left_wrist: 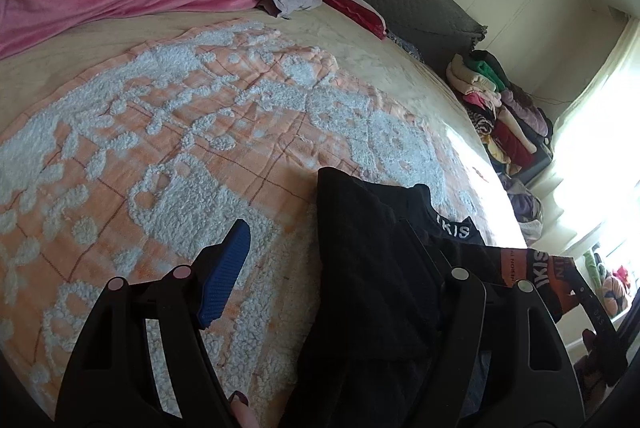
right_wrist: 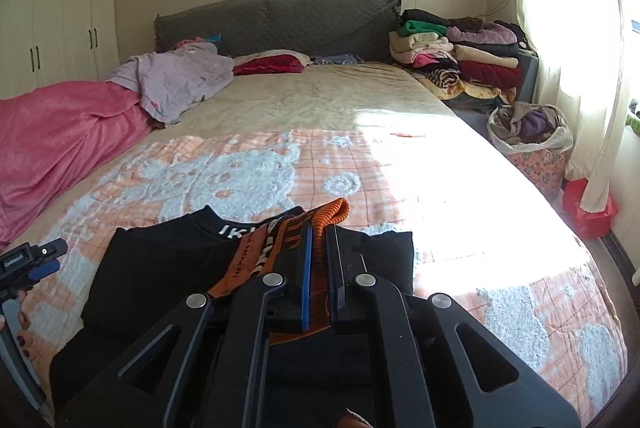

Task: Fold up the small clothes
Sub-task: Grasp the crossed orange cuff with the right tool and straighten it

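A small black top [right_wrist: 160, 268] with white collar lettering and orange printed sleeves lies on the orange and white bedspread [right_wrist: 256, 171]. My right gripper [right_wrist: 319, 268] is shut on the orange ribbed cuff [right_wrist: 328, 214] of one sleeve, held over the top's middle. In the left wrist view my left gripper [left_wrist: 320, 268] is open; its blue-padded left finger [left_wrist: 226, 272] hangs over the bedspread [left_wrist: 160, 131], and black cloth [left_wrist: 368, 260] covers its right finger. The orange sleeve [left_wrist: 544, 276] shows at the right. The left gripper also shows at the left edge of the right wrist view [right_wrist: 32, 260].
A pink blanket [right_wrist: 60, 139] and a lilac garment [right_wrist: 176, 75] lie at the bed's left. Red pillows [right_wrist: 272, 63] rest against the grey headboard [right_wrist: 280, 19]. Stacked folded clothes [right_wrist: 460, 59] and a full laundry basket [right_wrist: 532, 143] stand right of the bed by the curtain.
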A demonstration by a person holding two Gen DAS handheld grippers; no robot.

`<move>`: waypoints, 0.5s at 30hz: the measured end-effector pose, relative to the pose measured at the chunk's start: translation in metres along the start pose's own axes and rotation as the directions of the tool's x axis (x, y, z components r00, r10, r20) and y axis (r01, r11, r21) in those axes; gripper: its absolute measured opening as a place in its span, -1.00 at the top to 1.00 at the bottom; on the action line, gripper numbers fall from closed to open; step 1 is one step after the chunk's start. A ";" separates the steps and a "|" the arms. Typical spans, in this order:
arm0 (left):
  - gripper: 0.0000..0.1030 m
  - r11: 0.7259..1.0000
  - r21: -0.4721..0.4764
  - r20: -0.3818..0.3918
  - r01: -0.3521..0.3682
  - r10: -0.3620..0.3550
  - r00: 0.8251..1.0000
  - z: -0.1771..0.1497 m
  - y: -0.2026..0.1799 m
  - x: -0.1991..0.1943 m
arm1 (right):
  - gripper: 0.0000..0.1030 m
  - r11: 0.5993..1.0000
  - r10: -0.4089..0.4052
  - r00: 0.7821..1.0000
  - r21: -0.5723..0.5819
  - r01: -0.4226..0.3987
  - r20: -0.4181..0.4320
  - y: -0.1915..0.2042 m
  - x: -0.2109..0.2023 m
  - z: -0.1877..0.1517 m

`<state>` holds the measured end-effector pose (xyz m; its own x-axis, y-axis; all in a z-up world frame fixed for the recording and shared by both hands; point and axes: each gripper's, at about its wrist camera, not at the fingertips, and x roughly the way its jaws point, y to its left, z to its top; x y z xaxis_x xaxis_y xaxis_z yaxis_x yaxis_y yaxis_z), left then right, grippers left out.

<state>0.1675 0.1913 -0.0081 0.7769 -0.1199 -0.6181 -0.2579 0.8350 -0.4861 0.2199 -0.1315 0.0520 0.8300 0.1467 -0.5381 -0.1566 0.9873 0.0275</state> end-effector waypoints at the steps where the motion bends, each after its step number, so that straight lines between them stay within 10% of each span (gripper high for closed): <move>1: -0.27 1.000 0.014 -0.003 0.000 0.000 1.000 -0.001 -0.003 0.001 | 0.90 1.000 -0.007 1.000 0.003 0.007 -0.007 -0.004 0.002 -0.004; 15: -0.23 0.962 0.272 -0.078 -0.017 0.040 0.996 -0.026 -0.065 0.034 | 0.89 0.998 -0.057 0.993 0.006 0.058 -0.101 -0.012 0.032 -0.038</move>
<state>0.1960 0.1189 -0.0136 0.7188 -0.1283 -0.6833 -0.1049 0.9516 -0.2890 0.2275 -0.1411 0.0025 0.7793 0.0828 -0.6212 -0.1047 0.9945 0.0012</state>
